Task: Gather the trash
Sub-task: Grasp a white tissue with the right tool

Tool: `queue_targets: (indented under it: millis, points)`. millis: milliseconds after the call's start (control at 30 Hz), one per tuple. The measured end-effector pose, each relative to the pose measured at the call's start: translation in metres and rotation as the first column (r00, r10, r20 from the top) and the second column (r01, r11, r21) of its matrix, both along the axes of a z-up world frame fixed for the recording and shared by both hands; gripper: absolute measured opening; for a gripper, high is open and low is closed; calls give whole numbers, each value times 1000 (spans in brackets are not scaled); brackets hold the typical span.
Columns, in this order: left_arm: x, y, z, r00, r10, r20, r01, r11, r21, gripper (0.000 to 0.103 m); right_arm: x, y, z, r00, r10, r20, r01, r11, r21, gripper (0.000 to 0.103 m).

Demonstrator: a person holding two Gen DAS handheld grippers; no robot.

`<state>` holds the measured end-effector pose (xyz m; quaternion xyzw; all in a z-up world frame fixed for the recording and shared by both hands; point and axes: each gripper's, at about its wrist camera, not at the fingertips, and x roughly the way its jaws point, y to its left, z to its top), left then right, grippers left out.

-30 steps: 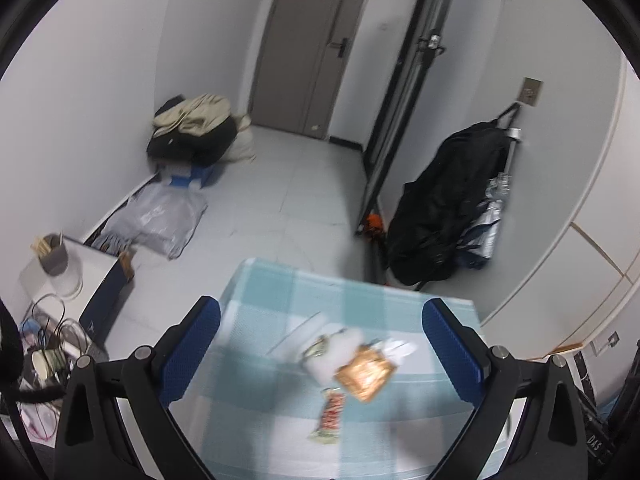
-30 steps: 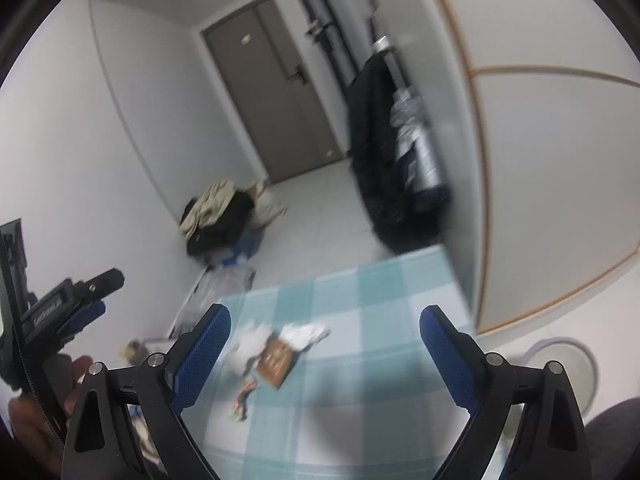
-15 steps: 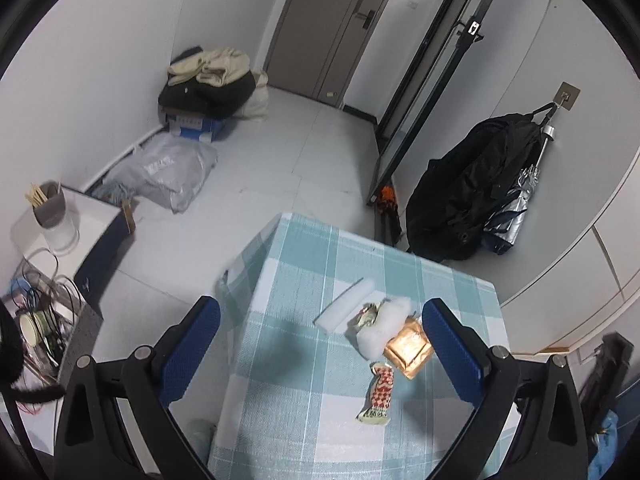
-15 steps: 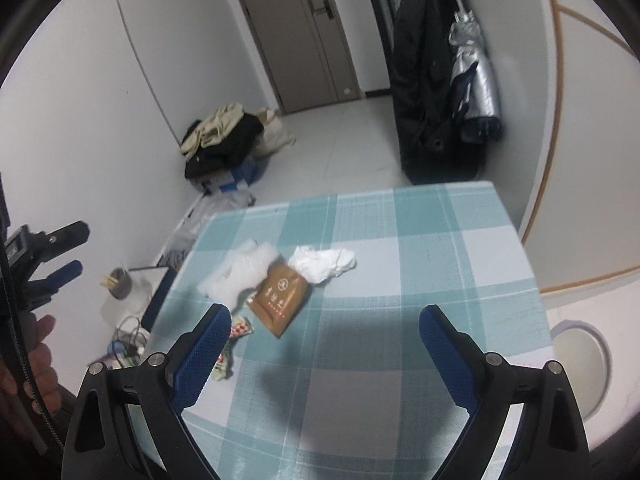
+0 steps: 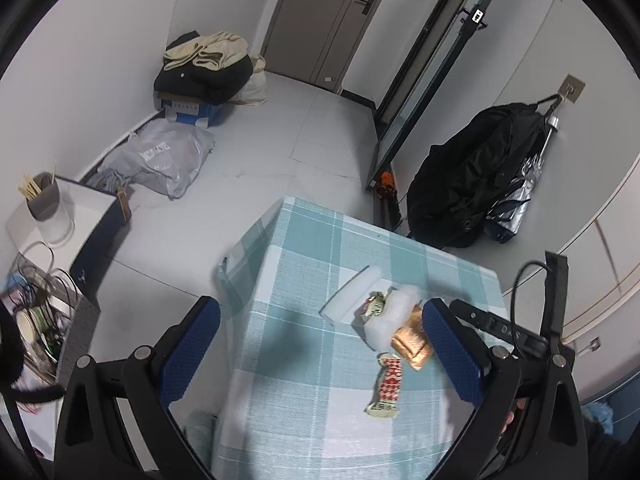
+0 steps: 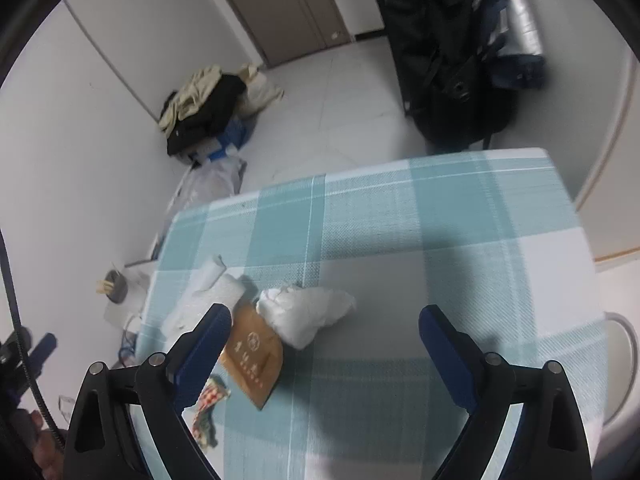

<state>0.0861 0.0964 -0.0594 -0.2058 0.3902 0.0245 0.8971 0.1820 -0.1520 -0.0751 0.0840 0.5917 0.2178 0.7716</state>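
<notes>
Over the checked teal-and-white tablecloth I hold both grippers, each spread wide with nothing between its blue pads. From my left gripper I look down on a small heap of trash near the table's right side: a white foam strip lying flat, a bubble-wrap wad just beside it with a small green-printed wrapper tucked against its left edge, a brown foil packet touching the wad's near end, and a red-and-white checked candy wrapper lying a little apart, nearer to me. The right pad of this gripper overlaps the brown packet's edge in the view, though I cannot tell whether it touches. From my right gripper the same heap sits to the left: the brown foil packet lies between the fingers close to the left pad, a crumpled white tissue rests against its far corner, and the bubble-wrap wad lies beyond the left pad. The checked candy wrapper shows partly behind that left finger. Past the table, on the floor by the wall, lies a pile of clothes, and a black bag hangs on the opposite wall.
</notes>
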Motion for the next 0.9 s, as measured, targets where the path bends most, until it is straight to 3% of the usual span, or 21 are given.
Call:
queue_targets:
  millis: [367,733,800,900]
  points:
    - [6,4,-13,998,-3,-64,4,1000,6,99,-4,17,-17,1000,10,8,-9,998,-63,90]
    - [8,3,-11,999,5,-54,-3,999,39,99,-1,40,-15,997,68,33,-60,974,-218,57]
    - [9,4,-13,998,8,-60,-6,999,34,99,-1,39,-14,997,73,40,-62,973,-222,41]
    - [10,2,-14,998,4,-68,-1,999,45,99,1,34,-14,997,73,32,-65,979,-195,26]
